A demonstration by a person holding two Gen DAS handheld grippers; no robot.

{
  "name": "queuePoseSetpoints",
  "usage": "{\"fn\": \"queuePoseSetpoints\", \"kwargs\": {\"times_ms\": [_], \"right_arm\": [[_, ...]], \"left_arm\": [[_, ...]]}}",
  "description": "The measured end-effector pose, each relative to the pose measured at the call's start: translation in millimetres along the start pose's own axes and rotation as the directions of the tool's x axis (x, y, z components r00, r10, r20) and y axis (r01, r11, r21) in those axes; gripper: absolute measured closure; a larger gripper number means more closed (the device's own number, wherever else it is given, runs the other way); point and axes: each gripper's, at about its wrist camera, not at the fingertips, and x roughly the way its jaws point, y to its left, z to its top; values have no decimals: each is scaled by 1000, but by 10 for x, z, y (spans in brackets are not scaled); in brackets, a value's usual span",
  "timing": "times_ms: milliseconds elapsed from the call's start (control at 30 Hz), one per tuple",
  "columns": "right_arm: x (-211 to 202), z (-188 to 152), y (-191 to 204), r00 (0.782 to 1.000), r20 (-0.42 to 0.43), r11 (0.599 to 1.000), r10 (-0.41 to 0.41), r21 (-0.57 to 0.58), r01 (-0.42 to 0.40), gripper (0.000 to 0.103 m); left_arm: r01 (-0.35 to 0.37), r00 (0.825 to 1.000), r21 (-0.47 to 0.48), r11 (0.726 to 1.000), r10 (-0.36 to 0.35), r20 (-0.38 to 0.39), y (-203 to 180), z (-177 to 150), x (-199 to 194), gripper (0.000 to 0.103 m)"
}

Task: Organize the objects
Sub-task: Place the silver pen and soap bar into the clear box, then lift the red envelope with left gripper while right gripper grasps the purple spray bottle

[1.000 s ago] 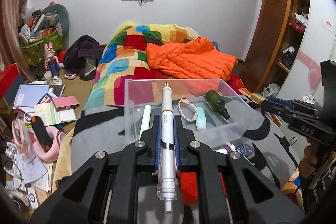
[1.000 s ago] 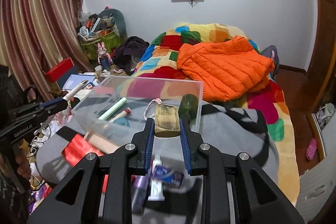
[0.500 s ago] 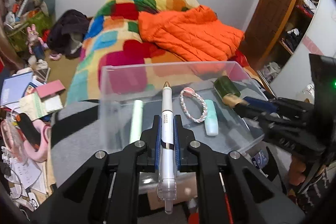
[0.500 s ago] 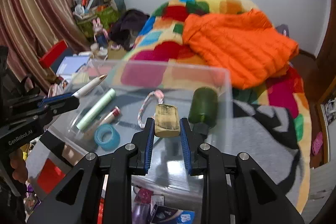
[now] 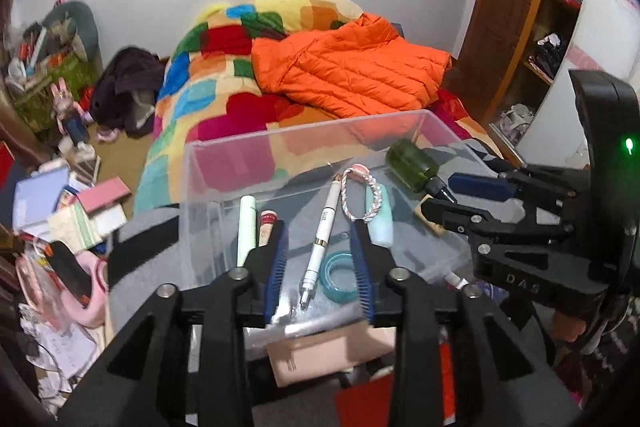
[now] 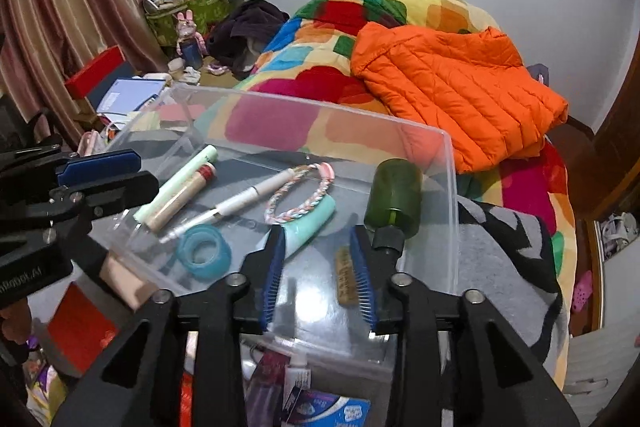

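Note:
A clear plastic box sits on a grey blanket. My left gripper hovers over it with its jaws opening. The white pen lies loose on the box floor below the gap, and neither pad touches it. My right gripper is also opening, above the box's right side. The tan block lies on edge on the floor just inside its right finger, free of the pads. In the box there are also a green bottle, a braided bracelet, a mint tube and a teal tape ring.
A pale green stick and a red-capped tube lie at the box's left. A pink carton and small packets lie in front of the box. Behind it are a patchwork quilt and an orange jacket. Floor clutter is at the left.
Both grippers moved forward over the box and opened. The pen left the left jaws and the tan block left the right jaws; both now lie in the box.

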Motion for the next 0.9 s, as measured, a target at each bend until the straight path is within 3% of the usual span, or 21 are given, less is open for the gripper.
{"fn": "queuePoseSetpoints", "kwargs": {"times_ms": [100,300,500,833,900], "right_arm": [[-162,-29,0,1000,24,1000,1,-3,-1,64],[-494,-179,-18,997,80,1000,14,-3,-14,48],[-733,-487,-19,994,109,1000,-11,-2,11,33],[-632,-1098,34,1000,23,998,17,58,-18,32],[-600,-1166,51,999,13,997,41,65,-42,37]], "left_arm": [[-8,999,15,1000,7,34,-66,-50,-185,43],[-22,996,30,999,20,85,-128,-296,-508,25],[15,999,-46,999,-13,45,-62,-665,-557,24],[119,992,-133,984,-122,-13,-238,-1013,-376,25],[130,992,-129,983,-130,6,-298,-1015,-402,42]]}}
